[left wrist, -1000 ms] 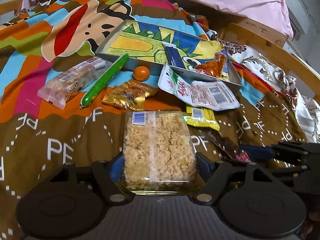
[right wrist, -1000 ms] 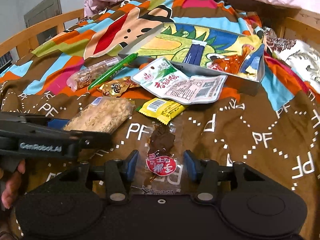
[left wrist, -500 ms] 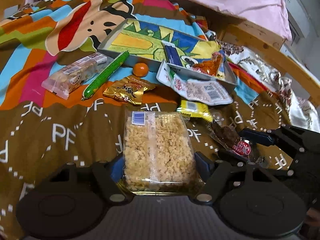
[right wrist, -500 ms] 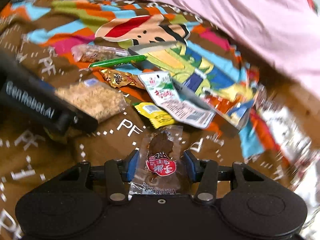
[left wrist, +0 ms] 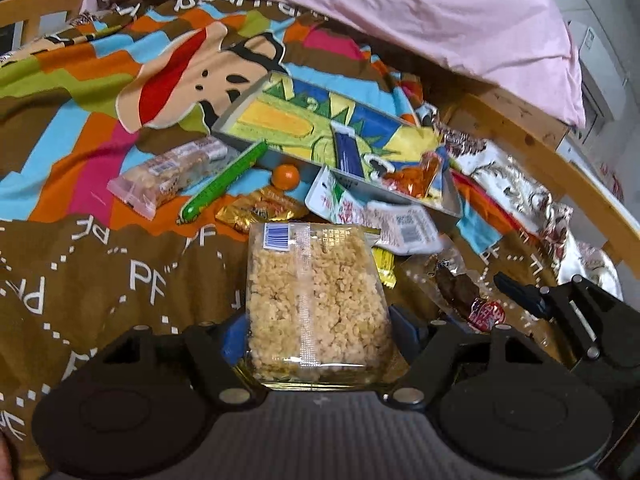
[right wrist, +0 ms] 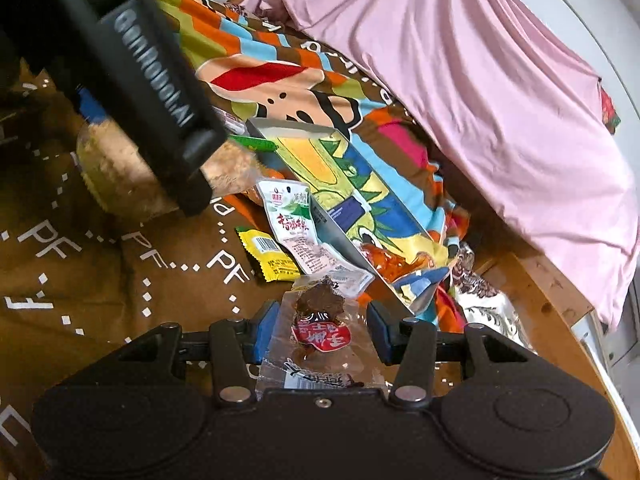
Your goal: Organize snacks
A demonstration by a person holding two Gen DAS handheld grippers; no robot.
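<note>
My left gripper is shut on a clear pack of puffed rice crisps, held off the bedspread. Seen from the right wrist, that pack sits behind the left gripper's black body. My right gripper is shut on a clear packet of dark dried meat with a red label; the left wrist view has that packet at lower right. Ahead lies the dinosaur-print tray, holding a blue packet and an orange packet.
Loose on the bedspread before the tray lie a nut bar, a green sausage stick, an orange ball, a gold packet, a white-green pouch and a yellow packet. Pink blanket behind, wooden bed rail right.
The right gripper has rolled strongly and moved toward the tray's near corner, keeping the meat packet. The left gripper has risen a little with the rice crisp pack.
</note>
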